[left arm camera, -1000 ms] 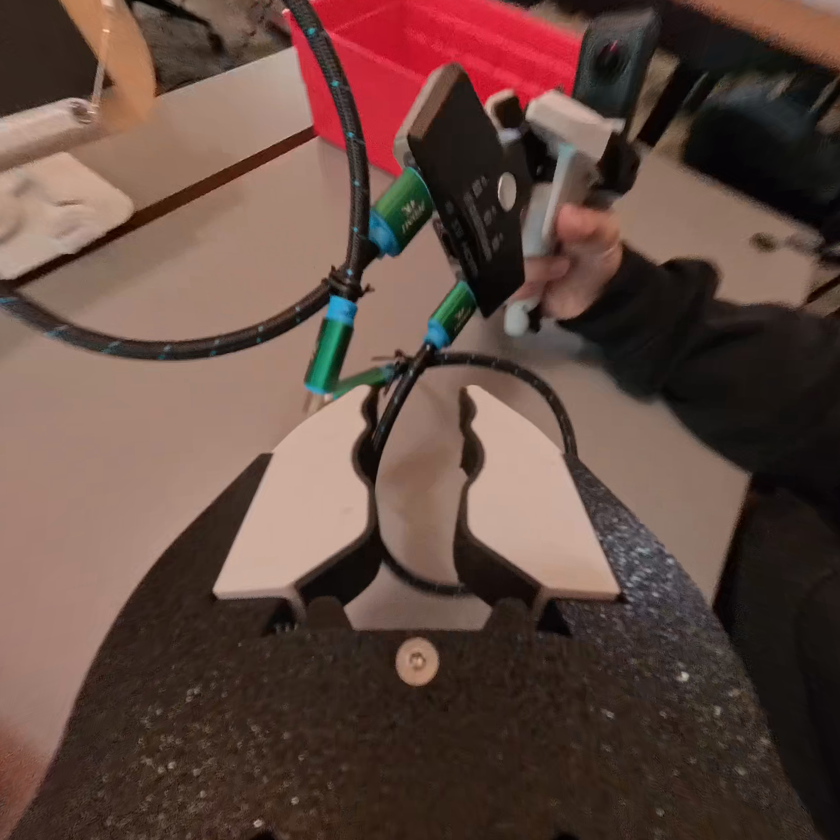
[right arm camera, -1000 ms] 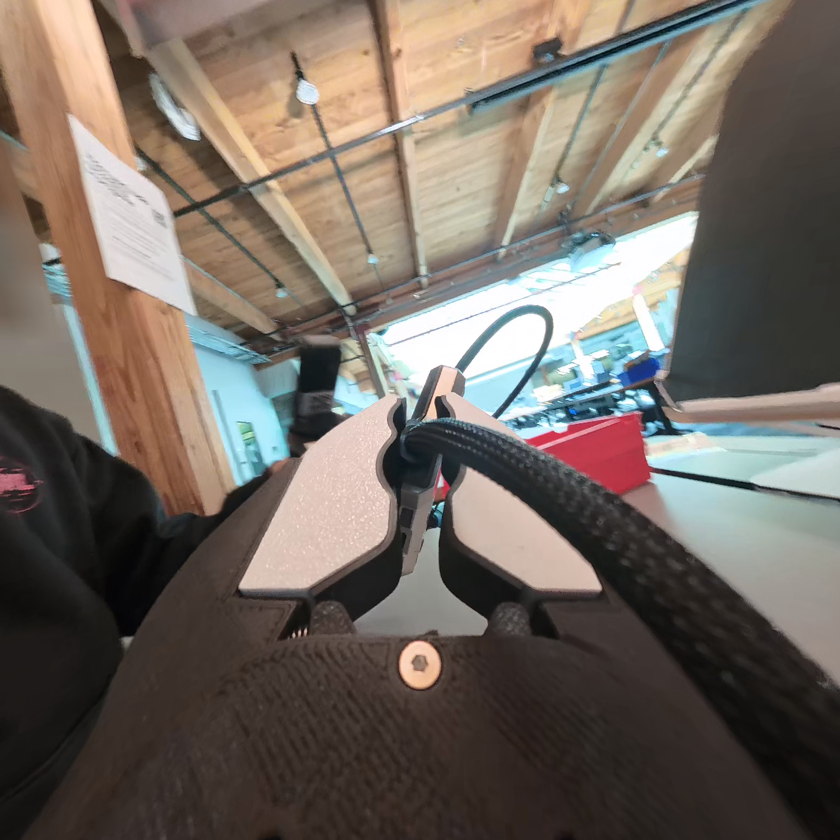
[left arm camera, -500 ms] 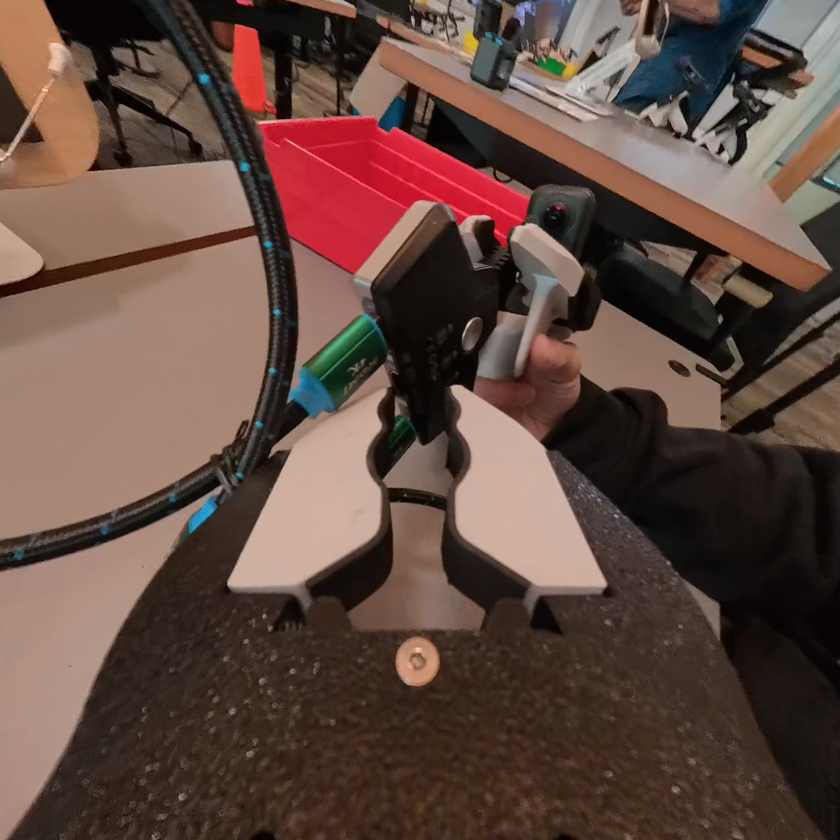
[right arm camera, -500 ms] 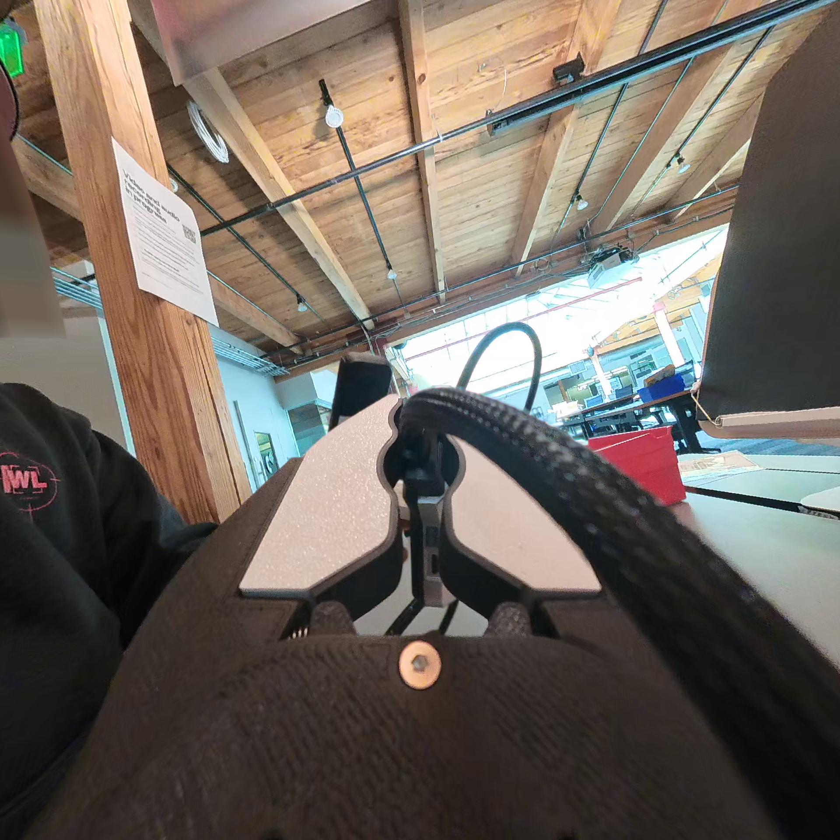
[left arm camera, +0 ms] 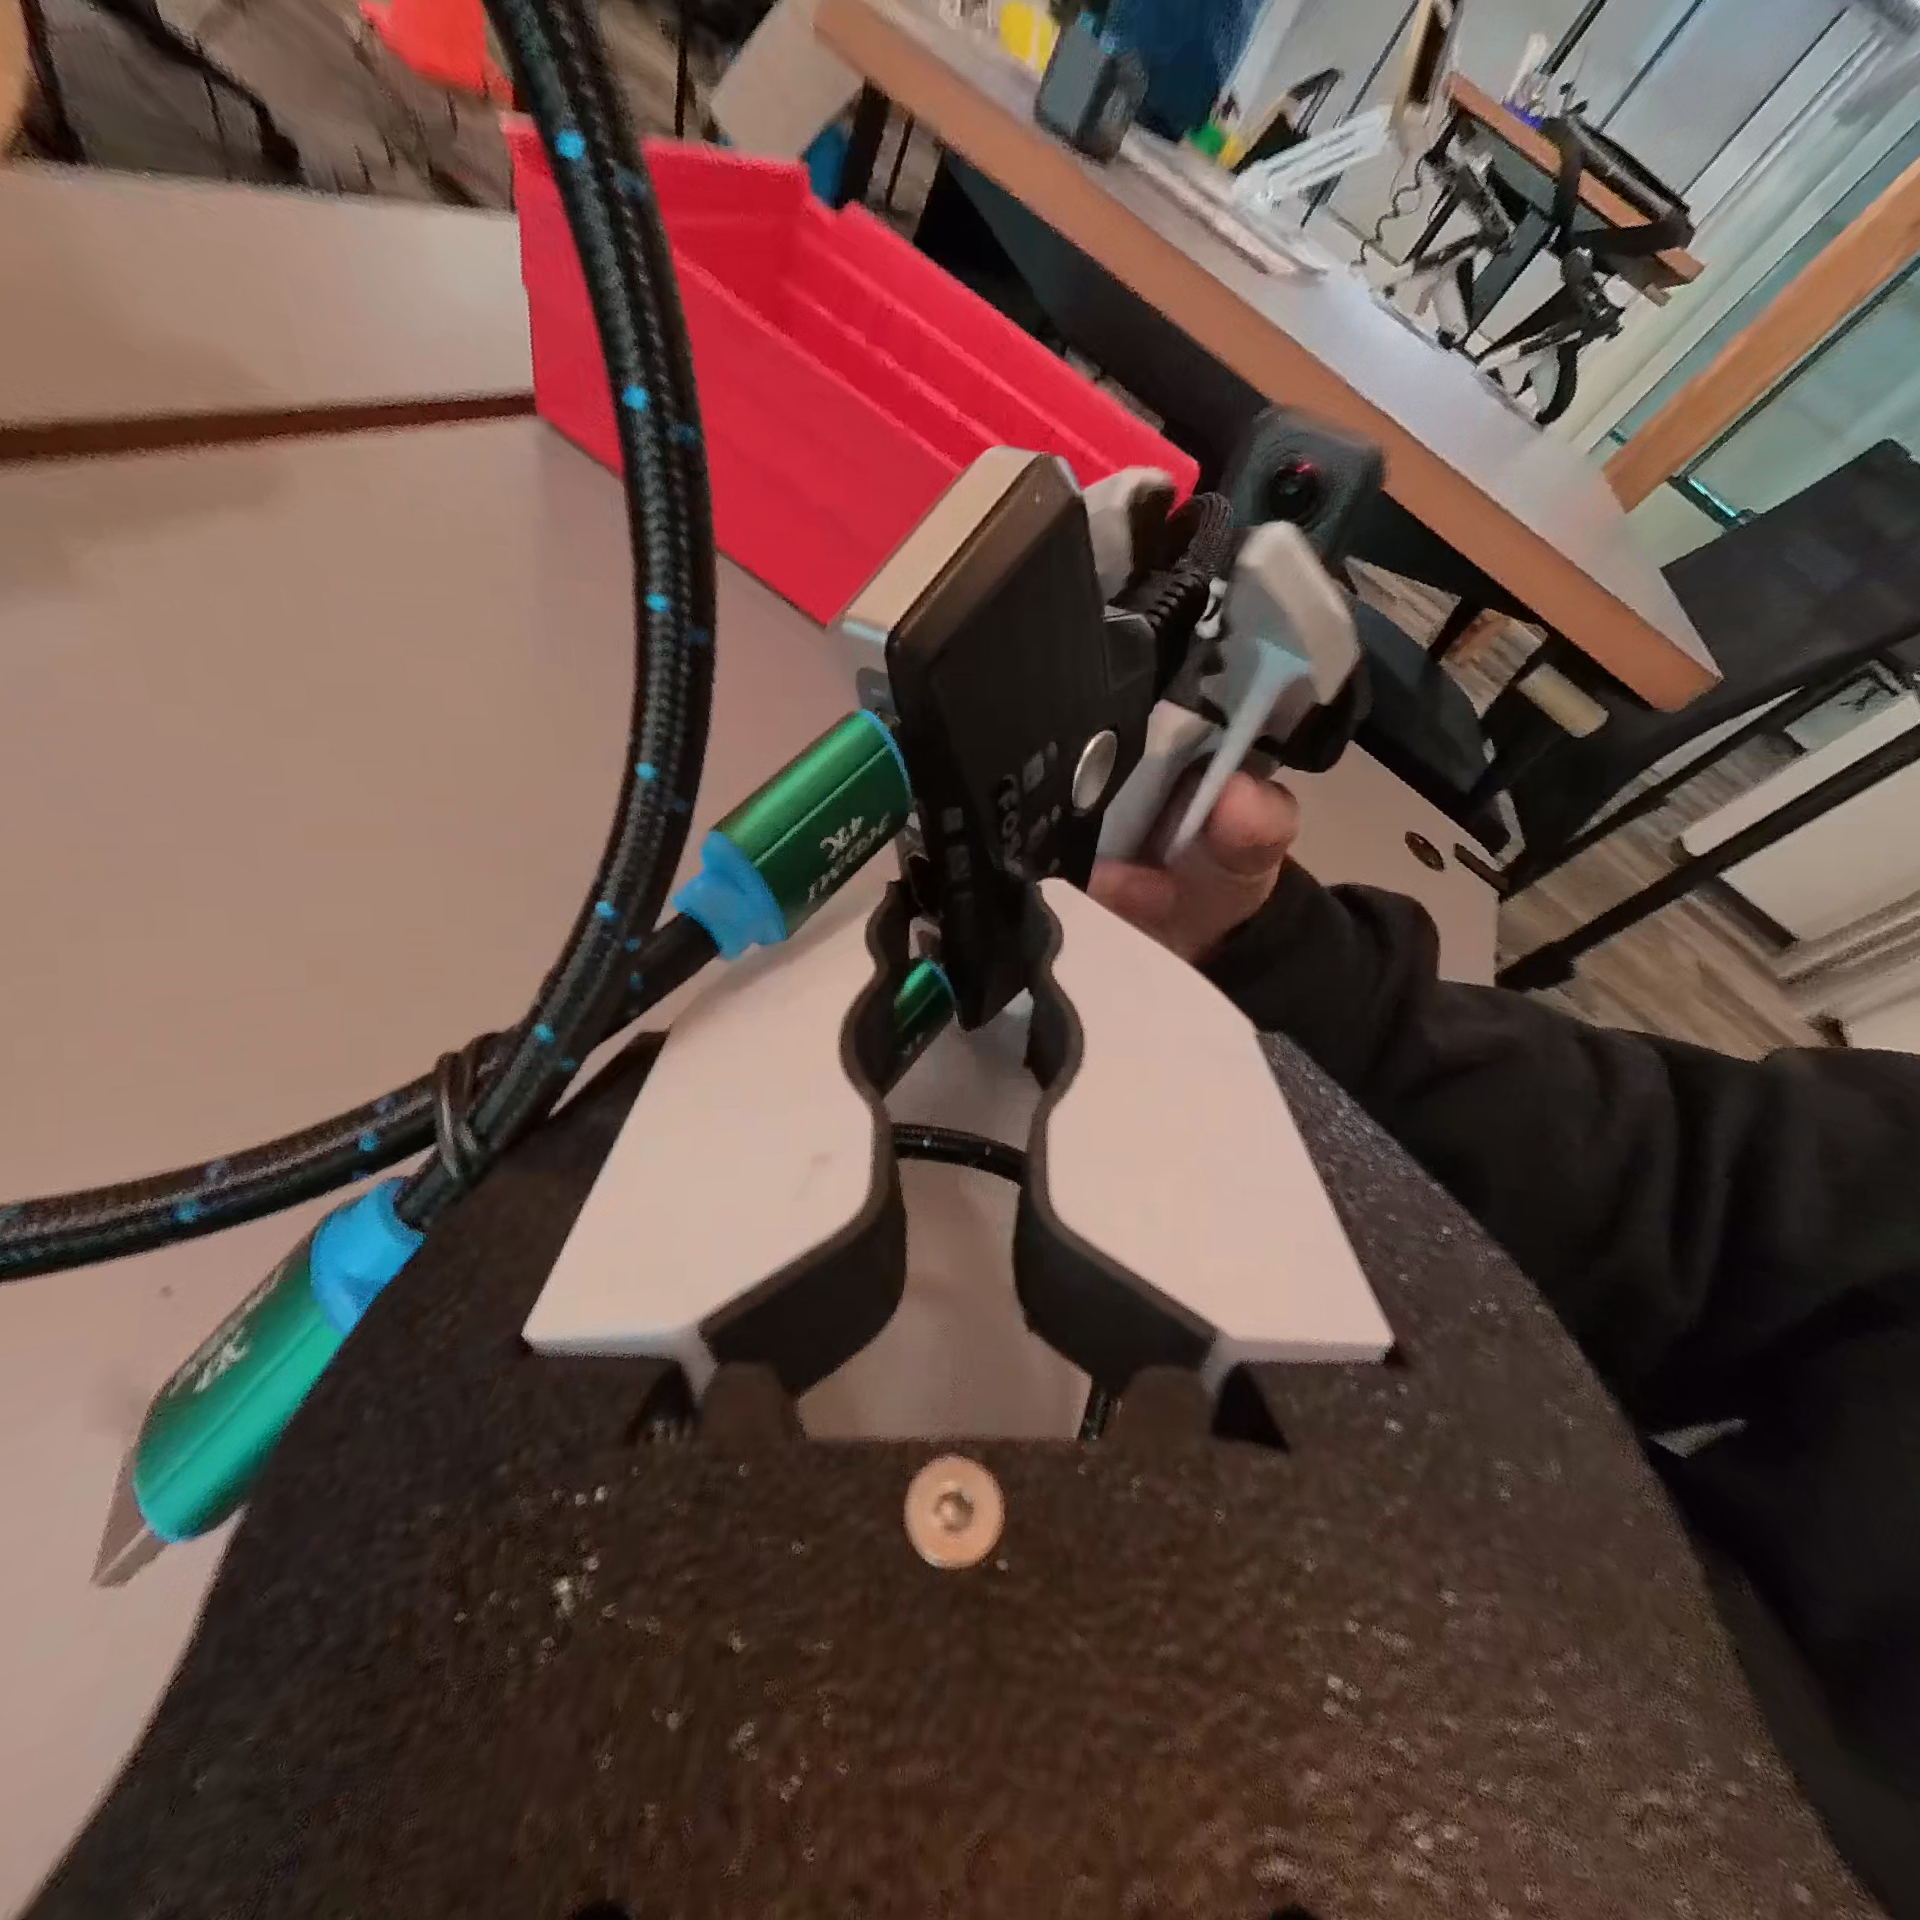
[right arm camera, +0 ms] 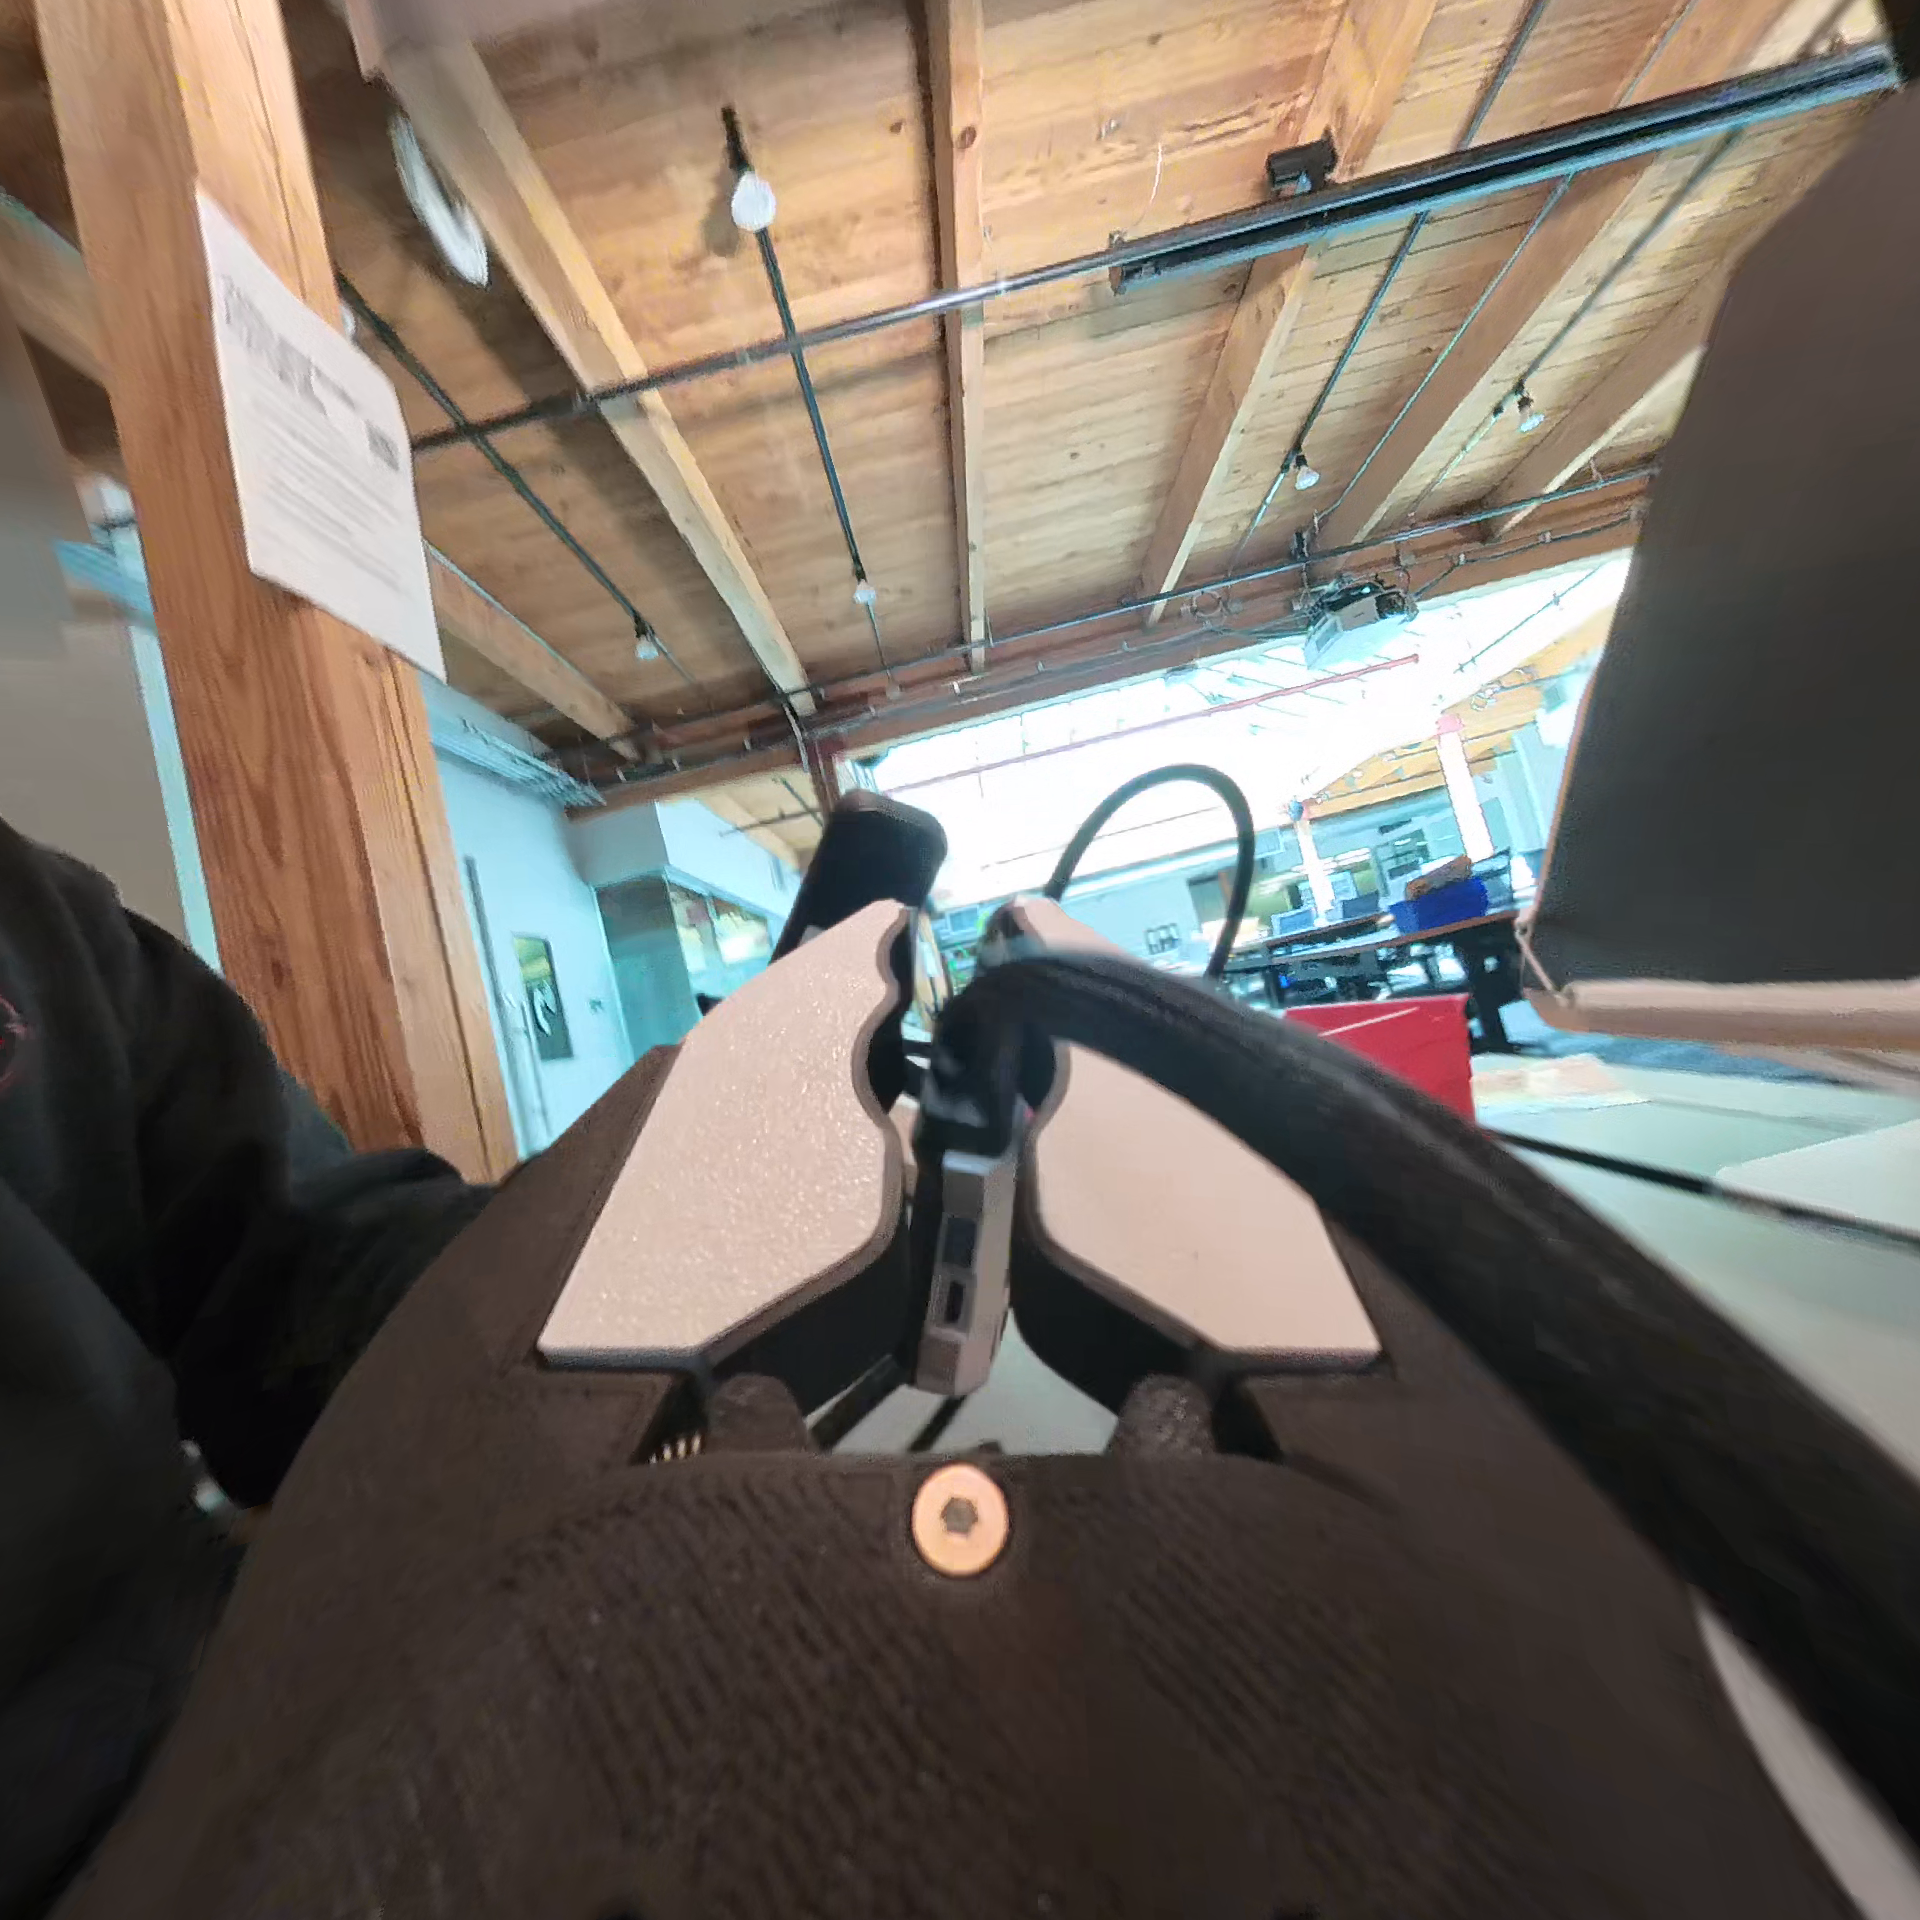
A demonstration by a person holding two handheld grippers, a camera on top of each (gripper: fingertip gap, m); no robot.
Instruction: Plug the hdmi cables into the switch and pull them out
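Observation:
My right gripper [right arm camera: 956, 935] is shut on the black and silver hdmi switch [right arm camera: 961, 1247], held edge-on above the table; both also show in the left wrist view, gripper [left arm camera: 1195, 644] and switch [left arm camera: 997, 727]. One green hdmi plug [left arm camera: 810, 821] sits in the switch's left side. A second green plug [left arm camera: 920, 1013] under the switch lies between the tips of my left gripper [left arm camera: 966, 935], whose jaws stand partly open around it and the switch's lower corner. A third green plug [left arm camera: 239, 1392] hangs loose at lower left. The thick braided cable [left arm camera: 634, 416] loops upward.
A red bin [left arm camera: 831, 343] stands on the beige table [left arm camera: 260, 727] behind the switch. Another table [left arm camera: 1351, 364] with gear is farther back. The braided cable [right arm camera: 1351, 1122] drapes over my right finger. A wooden post [right arm camera: 260, 727] and a dark sleeve [right arm camera: 156, 1143] are on the left.
My left gripper has come up to the switch, so the lower plug and the switch's corner now sit between its fingertips. The right gripper still holds the switch, tilted slightly.

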